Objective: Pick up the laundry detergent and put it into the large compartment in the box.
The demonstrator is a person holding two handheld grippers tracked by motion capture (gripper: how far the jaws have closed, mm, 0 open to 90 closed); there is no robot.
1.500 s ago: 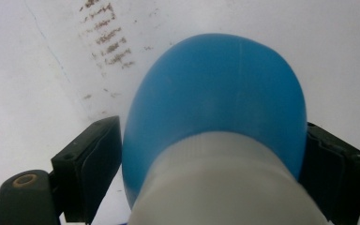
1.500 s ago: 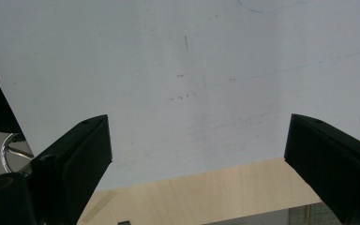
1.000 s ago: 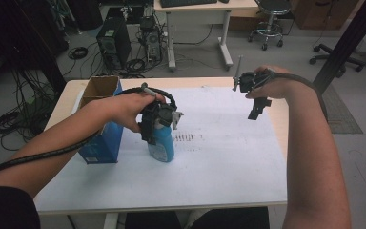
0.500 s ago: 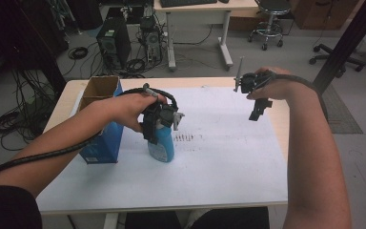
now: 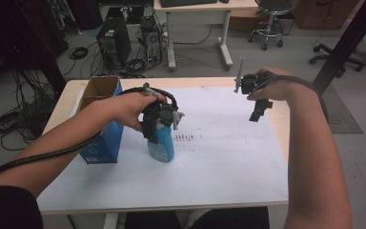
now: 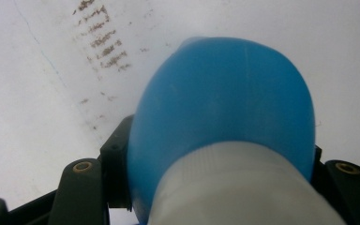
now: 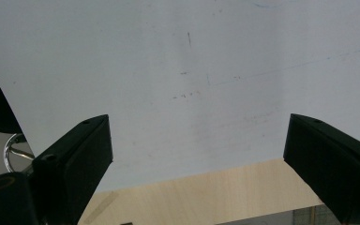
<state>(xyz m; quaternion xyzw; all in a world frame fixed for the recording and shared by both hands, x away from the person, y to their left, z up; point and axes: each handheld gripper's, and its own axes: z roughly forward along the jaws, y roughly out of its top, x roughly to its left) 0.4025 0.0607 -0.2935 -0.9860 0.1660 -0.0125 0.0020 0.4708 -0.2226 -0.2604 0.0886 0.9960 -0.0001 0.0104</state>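
A blue bottle (image 5: 162,144) stands upright on the white sheet (image 5: 219,162), just beside a cardboard box (image 5: 101,119). The left gripper (image 5: 158,125) has just been closed around its neck. Lifting appears not yet begun. The right gripper (image 5: 259,107), jaws spread empty, is held well apart from the bottle.

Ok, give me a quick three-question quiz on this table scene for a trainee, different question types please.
1. True or false: the left gripper is shut on the blue bottle.
2. What stands beside the bottle: A) an open cardboard box, B) a mug, C) a bowl?
3. Fill in: the right gripper hangs above the white sheet with its jaws ____.

Key: 1 true; 2 A; 3 open.
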